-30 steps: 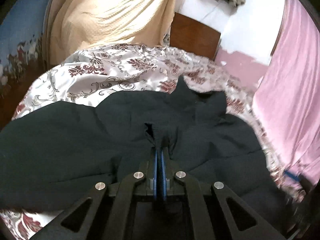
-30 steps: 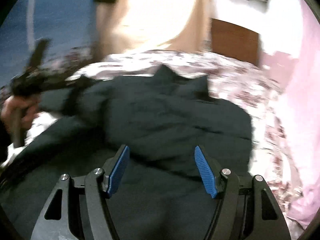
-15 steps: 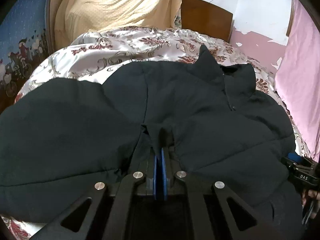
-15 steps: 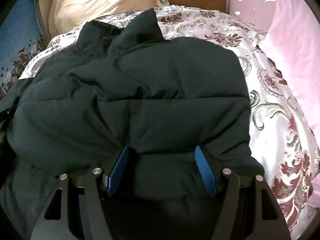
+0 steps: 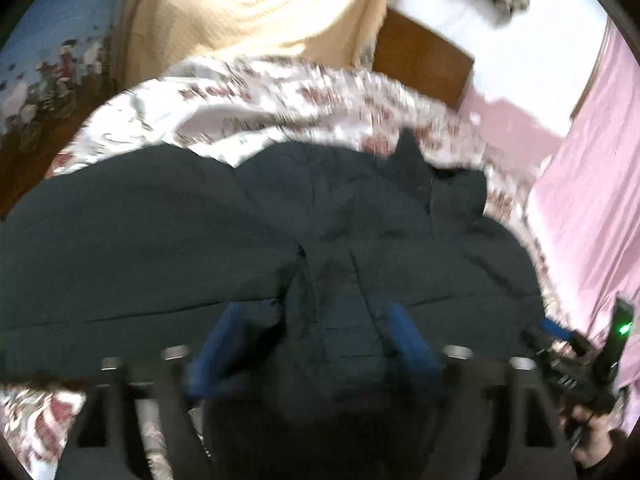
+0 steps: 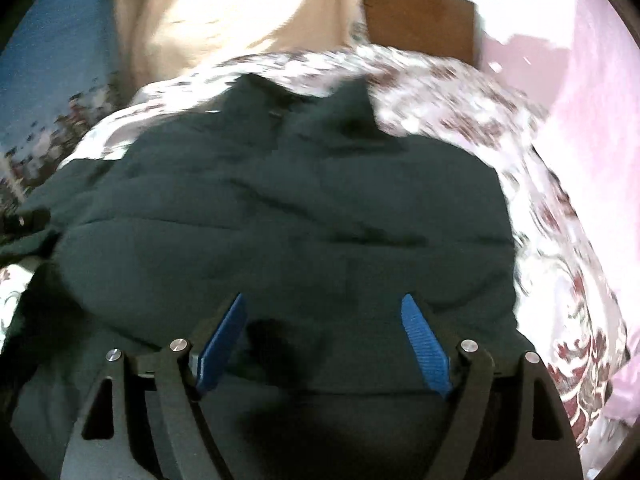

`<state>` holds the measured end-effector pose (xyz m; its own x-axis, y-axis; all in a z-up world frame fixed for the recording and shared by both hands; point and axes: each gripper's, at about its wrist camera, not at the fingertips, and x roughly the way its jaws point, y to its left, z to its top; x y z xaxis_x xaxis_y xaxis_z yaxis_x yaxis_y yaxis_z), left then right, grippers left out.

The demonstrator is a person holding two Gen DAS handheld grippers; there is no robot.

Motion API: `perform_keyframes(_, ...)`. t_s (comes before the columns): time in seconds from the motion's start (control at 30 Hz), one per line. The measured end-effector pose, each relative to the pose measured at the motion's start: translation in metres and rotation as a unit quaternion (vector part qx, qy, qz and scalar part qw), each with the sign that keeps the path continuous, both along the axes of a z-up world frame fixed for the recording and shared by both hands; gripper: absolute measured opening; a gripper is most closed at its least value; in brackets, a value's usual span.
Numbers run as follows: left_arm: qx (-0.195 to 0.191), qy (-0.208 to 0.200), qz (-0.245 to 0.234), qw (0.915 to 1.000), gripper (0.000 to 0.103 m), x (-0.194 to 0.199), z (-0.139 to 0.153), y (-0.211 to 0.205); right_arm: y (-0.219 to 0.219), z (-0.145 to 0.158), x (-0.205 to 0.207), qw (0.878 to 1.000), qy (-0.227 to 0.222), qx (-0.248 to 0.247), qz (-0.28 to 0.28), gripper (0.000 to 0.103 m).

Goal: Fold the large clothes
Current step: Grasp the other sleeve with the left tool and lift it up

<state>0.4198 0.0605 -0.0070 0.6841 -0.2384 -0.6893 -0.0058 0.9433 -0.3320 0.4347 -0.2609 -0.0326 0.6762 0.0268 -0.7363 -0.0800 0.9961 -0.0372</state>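
On the floral bedspread [image 6: 560, 208], the dark jacket [image 6: 304, 208] lies part-folded (collar still loose); both the left gripper [image 5: 312, 320] and the right gripper [image 6: 322, 312] are opening, pads clear of the cloth.

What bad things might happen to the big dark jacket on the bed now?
1. The left gripper is opening its jaws with a bunched ridge of the jacket between them, so that pinched fold may spring flat again.
2. The right gripper is also opening over the puffy jacket, so the folded-over half might slide back.
3. The bedspread looks shiny, so the jacket could slip toward the edge.
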Motion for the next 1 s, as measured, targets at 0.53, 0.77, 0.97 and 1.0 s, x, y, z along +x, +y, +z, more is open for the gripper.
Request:
perform_keyframes(0.53,-0.041,0.071,0.211,0.9741,0.091,-0.1,0.004,0.211,0.207,-0.003,0.026,0.996,-0.02,-0.014,0.085,0.076)
perform_keyframes(0.77,-0.143,0.104,0.291,0.9402,0.091,-0.113,-0.037,0.276,0.217,-0.018,0.025,0.997,-0.019,-0.031,0.073,0.077)
perform_keyframes(0.97,-0.242,0.13,0.336,0.9009,0.091,-0.124,-0.083,0.307,0.222,-0.02,0.029,0.996,-0.025,-0.035,0.072,0.078)
perform_keyframes(1.0,-0.254,0.13,0.342,0.8956,0.091,-0.123,-0.087,0.31,0.222,-0.022,0.029,0.996,-0.024,-0.036,0.072,0.079)
